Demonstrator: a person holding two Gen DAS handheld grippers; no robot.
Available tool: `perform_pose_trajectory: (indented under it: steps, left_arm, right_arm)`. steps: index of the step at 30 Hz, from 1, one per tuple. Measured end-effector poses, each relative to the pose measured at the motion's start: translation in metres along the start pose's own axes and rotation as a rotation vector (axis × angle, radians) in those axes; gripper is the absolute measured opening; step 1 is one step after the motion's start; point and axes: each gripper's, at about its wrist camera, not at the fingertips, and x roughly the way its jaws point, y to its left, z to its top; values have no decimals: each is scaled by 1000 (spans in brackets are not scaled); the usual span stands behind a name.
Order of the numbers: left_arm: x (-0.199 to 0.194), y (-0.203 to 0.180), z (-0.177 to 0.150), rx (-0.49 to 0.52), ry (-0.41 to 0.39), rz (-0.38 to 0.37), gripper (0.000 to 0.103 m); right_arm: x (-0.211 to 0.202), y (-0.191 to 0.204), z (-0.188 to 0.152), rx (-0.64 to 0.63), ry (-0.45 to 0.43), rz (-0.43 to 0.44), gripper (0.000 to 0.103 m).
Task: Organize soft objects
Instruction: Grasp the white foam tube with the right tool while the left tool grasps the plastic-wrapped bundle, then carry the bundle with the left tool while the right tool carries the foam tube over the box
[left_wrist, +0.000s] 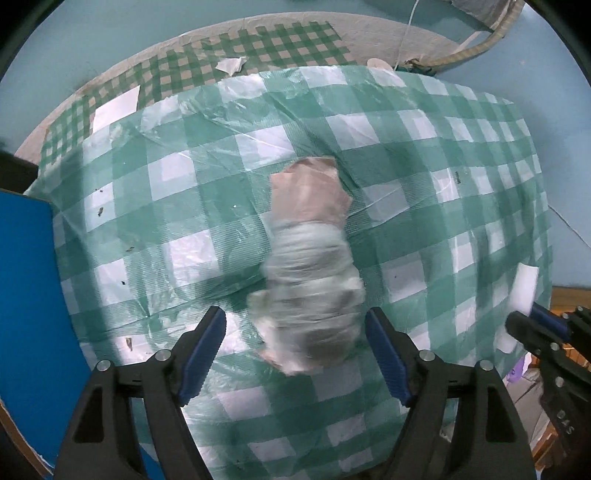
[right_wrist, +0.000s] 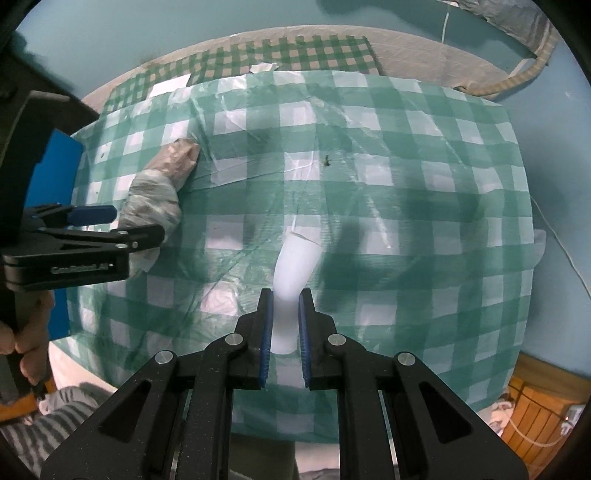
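A soft bundle (left_wrist: 310, 258) wrapped in clear plastic, pinkish at its far end and grey-white at its near end, lies on the green-and-white checked table cover (left_wrist: 424, 177). My left gripper (left_wrist: 295, 321) hangs open straight above it, with the bundle's near end between the wide-spread blue pads (left_wrist: 205, 350); the pads do not press on it. From the right wrist, the same bundle (right_wrist: 162, 184) and left gripper (right_wrist: 136, 223) sit at the far left. My right gripper (right_wrist: 285, 295) is shut on a white foam strip (right_wrist: 295, 269), held above the cover. The left view shows this strip (left_wrist: 524, 284) at its right edge.
A blue board (left_wrist: 29, 277) borders the table's left side. Behind the cover lie a smaller-checked cloth (left_wrist: 258, 48) with white paper scraps (left_wrist: 118, 107). A hand (right_wrist: 26, 332) grips the left tool's handle, above striped fabric (right_wrist: 55, 424). Wooden furniture (right_wrist: 535, 398) stands at lower right.
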Motion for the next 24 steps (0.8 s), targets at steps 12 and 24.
perform_pose_trajectory:
  steps: [12,24]
  left_arm:
    - [4,-3,-10,-8,-17,12,42]
    - [-37,-15,-36,67,-138,26,37]
  right_arm:
    - [-3,-7,-2,-2,-16,16,11]
    - [-12,2,2,-42,-48,35,11]
